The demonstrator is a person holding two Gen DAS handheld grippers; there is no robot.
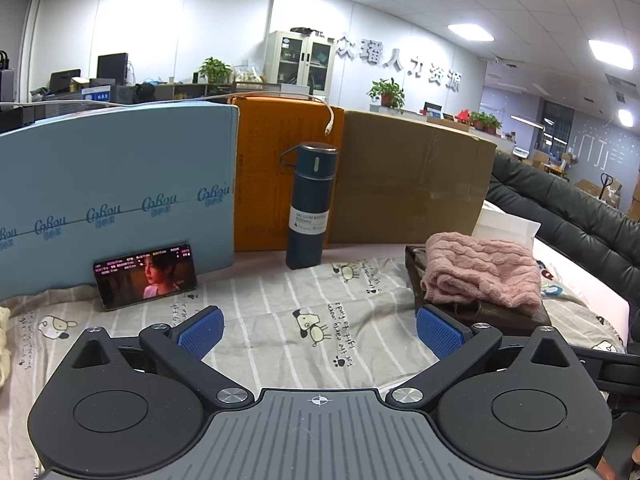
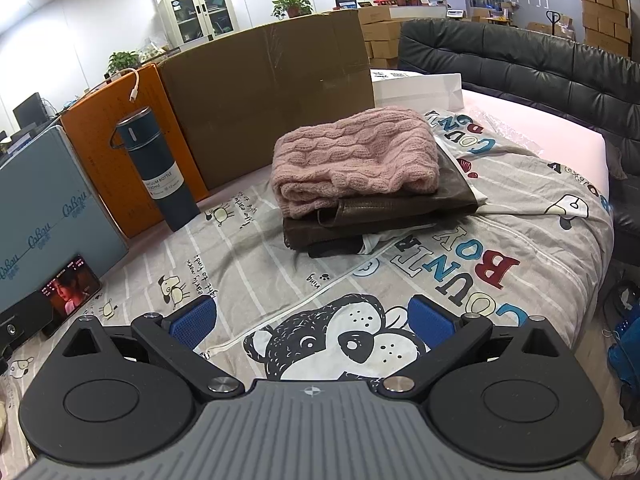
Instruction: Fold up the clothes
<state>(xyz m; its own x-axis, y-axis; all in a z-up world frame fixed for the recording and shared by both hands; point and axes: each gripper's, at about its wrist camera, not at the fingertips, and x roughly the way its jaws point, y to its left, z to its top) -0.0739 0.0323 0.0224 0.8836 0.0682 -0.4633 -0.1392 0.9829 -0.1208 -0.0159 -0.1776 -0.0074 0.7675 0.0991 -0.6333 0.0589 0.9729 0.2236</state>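
A folded pink knit sweater lies on top of a folded dark brown leather garment on the bed; a white and black garment shows under that stack. The stack also shows at the right of the left wrist view, the sweater on the brown garment. My left gripper is open and empty above the printed sheet, left of the stack. My right gripper is open and empty above the dog print, in front of the stack. A cream garment edge shows at the far left.
A printed bedsheet covers the bed. A dark blue vacuum bottle stands at the back by an orange box, a brown carton and a light blue box. A phone plays video. A black headboard curves right.
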